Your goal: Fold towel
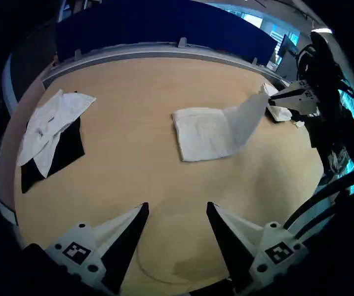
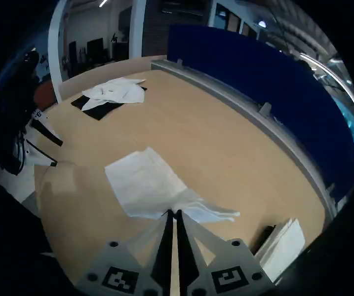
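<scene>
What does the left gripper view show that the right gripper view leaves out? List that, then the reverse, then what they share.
Left gripper view adds: the left gripper close up, jaws open above the table, and a side look at the towel corner lifted off the wood. Right gripper view adds: the right gripper close up, jaws shut on that corner. Shared: the towel, the white cloth heaped on a black cloth, the blue partition.
</scene>
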{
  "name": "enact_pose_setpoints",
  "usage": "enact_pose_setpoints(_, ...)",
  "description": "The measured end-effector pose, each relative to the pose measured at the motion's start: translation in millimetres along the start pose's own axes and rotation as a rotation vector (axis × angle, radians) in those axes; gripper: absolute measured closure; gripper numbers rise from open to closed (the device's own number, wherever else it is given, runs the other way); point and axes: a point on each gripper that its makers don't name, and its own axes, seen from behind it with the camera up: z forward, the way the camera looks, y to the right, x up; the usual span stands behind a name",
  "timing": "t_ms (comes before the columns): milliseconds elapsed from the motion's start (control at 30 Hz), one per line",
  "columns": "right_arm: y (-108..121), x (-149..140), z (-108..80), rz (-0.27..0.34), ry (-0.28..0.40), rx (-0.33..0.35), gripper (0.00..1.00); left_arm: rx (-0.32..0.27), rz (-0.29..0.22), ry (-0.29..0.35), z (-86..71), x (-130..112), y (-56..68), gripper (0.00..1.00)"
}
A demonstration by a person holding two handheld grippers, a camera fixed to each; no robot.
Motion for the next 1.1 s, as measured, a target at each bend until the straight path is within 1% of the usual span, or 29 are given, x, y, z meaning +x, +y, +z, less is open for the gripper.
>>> enact_pose_setpoints(167, -7.7, 13.3, 3.4, -0.036, 0.007, 0.024, 0.95, -0.002, -0.004, 0.005, -2.5, -1.1, 0.7, 0.13)
enact_pose_setpoints(300, -16.8, 26.6, 11.6, -0.089, 0.011, 0.054, 0.95, -0.001, -0.006, 0.013, -3.5, -0.1, 1.0, 0.13)
enact_pose_setpoints(533, -42.1, 47.1, 36.6, -0.185, 0.006, 0.126, 0.95, 0.003, -0.018, 0.041, -6.1, 1.8, 2.5, 0.13)
enact_pose_setpoints(667, -63.2, 52.3, 57.5, -0.222, -0.003, 0.175, 0.95, 0.014, -0.041, 0.056, -8.2, 0.4, 1.3, 0.13)
enact_pose_setpoints(767, -82.5, 50.6, 77.0, -0.228, -0.014, 0.215, 0.95, 0.020, -0.068, 0.066, -10.0, -1.9, 0.4, 0.13)
enact_pose_setpoints(867, -101.5, 44.3, 97.3, -0.219, -0.034, 0.255, 0.96, 0.023, -0.099, 0.074, -11.4, -4.8, 0.1, 0.14)
enact_pose_setpoints(967, -117.3, 34.0, 116.4, -0.199, -0.064, 0.287, 0.96, 0.023, -0.127, 0.077, -11.4, -8.7, 0.2, 0.13)
enact_pose_setpoints(1100, -129.5, 19.1, 135.2, -0.166, -0.106, 0.308, 0.96, 0.026, -0.145, 0.079, -10.6, -13.6, -0.2, 0.13)
